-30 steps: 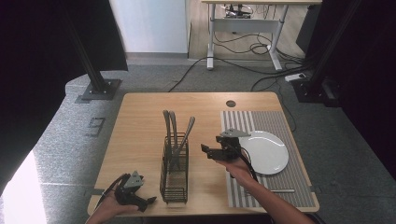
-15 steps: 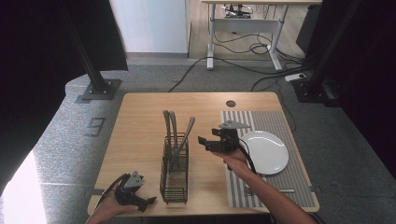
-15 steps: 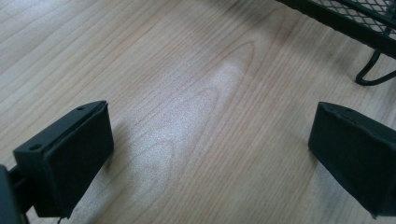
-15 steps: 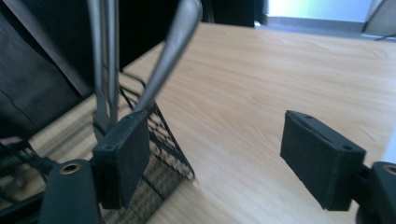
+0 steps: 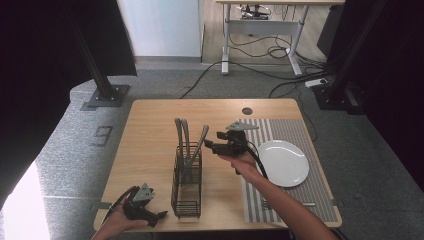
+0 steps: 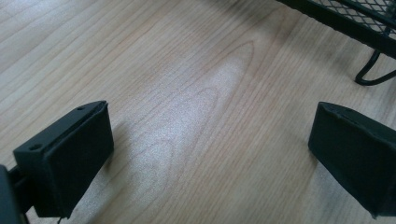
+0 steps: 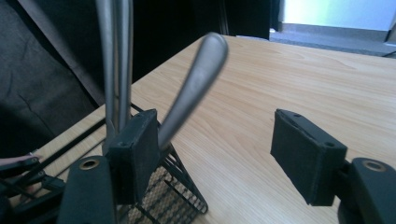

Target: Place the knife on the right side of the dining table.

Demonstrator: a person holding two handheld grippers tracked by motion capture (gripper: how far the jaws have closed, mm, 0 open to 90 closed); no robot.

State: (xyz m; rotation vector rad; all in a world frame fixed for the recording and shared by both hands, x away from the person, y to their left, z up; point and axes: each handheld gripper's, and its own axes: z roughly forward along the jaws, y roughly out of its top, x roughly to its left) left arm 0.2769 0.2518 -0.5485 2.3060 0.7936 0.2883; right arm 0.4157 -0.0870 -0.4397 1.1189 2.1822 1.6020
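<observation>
Grey carpet, cables and dark curtains ring a pale wooden table (image 5: pixel 150 135). From the high view, a black wire caddy (image 5: pixel 187 187) stands at centre holding three metal utensils; the leaning handle (image 5: pixel 200 141) tilts toward two o'clock. The right gripper (image 5: pixel 216 147) hovers just beside it at three o'clock, nearer than the left gripper (image 5: pixel 159 216) at seven o'clock. A white plate (image 5: pixel 283 163) sits on a striped mat (image 5: pixel 295 131).

Left gripper view: jaws spread wide over bare wood, caddy foot (image 6: pixel 373 70) at one o'clock.

Right gripper view: jaws parted, empty; the slanted handle (image 7: pixel 194 88), probably a spoon's, rises just inside the left jaw.
</observation>
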